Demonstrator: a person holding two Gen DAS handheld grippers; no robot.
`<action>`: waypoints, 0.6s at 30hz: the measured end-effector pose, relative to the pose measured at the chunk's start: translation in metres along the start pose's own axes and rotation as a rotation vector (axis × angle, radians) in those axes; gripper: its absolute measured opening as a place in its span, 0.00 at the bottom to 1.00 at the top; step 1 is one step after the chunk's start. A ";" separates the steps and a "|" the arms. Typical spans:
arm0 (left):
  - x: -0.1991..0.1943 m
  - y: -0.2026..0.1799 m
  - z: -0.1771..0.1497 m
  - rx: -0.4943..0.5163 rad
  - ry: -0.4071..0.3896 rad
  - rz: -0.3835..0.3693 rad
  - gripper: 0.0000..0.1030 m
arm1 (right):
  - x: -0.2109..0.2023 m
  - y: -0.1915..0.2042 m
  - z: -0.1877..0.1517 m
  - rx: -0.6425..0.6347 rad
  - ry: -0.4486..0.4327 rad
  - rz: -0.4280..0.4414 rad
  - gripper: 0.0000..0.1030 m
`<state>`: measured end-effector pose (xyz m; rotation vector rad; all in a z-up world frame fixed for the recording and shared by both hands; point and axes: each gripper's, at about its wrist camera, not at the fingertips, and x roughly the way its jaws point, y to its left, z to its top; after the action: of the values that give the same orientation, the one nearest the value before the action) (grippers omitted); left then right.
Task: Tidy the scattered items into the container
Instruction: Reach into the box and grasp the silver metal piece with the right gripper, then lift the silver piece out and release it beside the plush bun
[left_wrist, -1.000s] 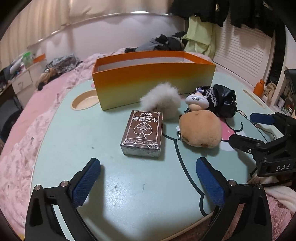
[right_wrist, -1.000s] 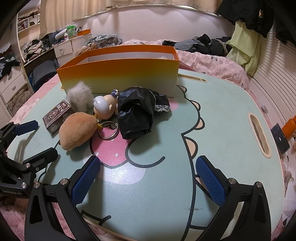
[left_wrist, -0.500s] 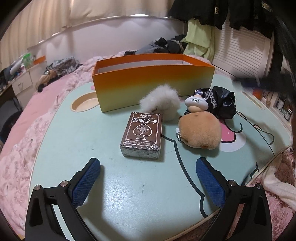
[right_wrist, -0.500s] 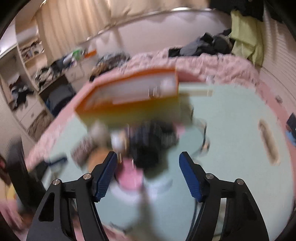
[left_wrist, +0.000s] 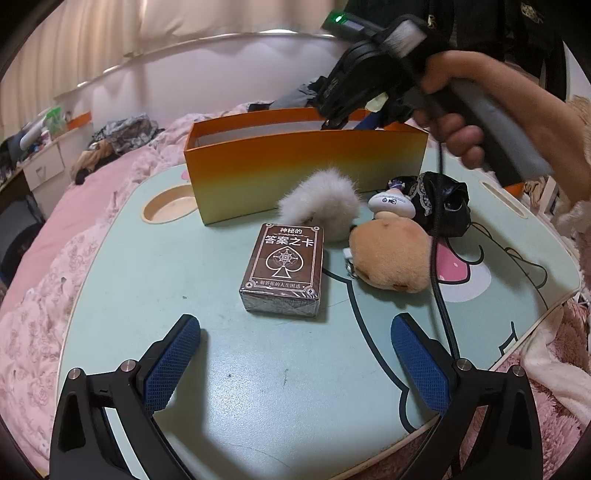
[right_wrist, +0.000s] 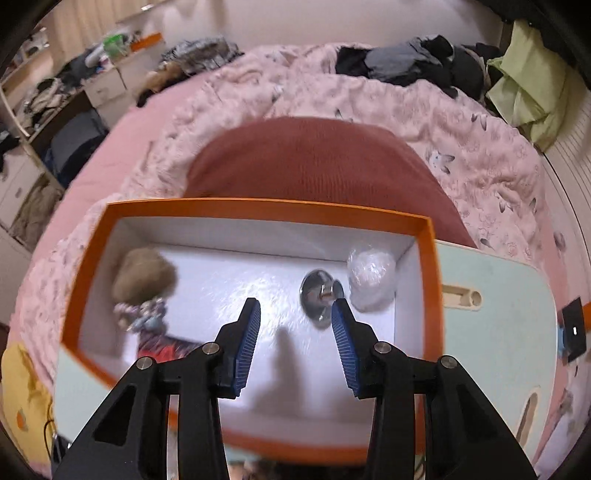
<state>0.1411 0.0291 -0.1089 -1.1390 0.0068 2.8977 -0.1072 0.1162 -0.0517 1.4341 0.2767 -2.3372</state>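
Oddly, my right gripper (right_wrist: 295, 325) hung over the box (right_wrist: 258, 208) with nothing between its fingers; the jaws had just been closing to a narrow gap. Inside lay a brown puff (right_wrist: 144, 275), a metal knob (right_wrist: 319, 291) and a wrapped ball (right_wrist: 371, 277). Left gripper (left_wrist: 295, 354) sat wide and empty short of the cards (left_wrist: 286, 269). Plush (left_wrist: 391, 254), white pompom (left_wrist: 319, 203), figurine (left_wrist: 391, 203) and black pouch (left_wrist: 448, 206) waited on the table (left_wrist: 258, 387) before the box. I judged this a between-picks step; next needs wider jaws and a descent onto the pouch.
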 end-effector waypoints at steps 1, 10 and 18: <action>0.000 0.000 0.000 0.000 -0.001 0.001 1.00 | 0.005 -0.001 0.003 0.008 0.010 -0.020 0.41; -0.001 -0.001 0.001 0.002 -0.007 0.000 1.00 | 0.031 0.001 0.010 0.015 0.076 -0.056 0.30; -0.002 -0.001 0.001 0.002 -0.008 -0.001 1.00 | -0.038 -0.014 -0.015 0.046 -0.213 0.058 0.30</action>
<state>0.1415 0.0297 -0.1070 -1.1267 0.0085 2.9012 -0.0859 0.1429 -0.0252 1.1828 0.1209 -2.4371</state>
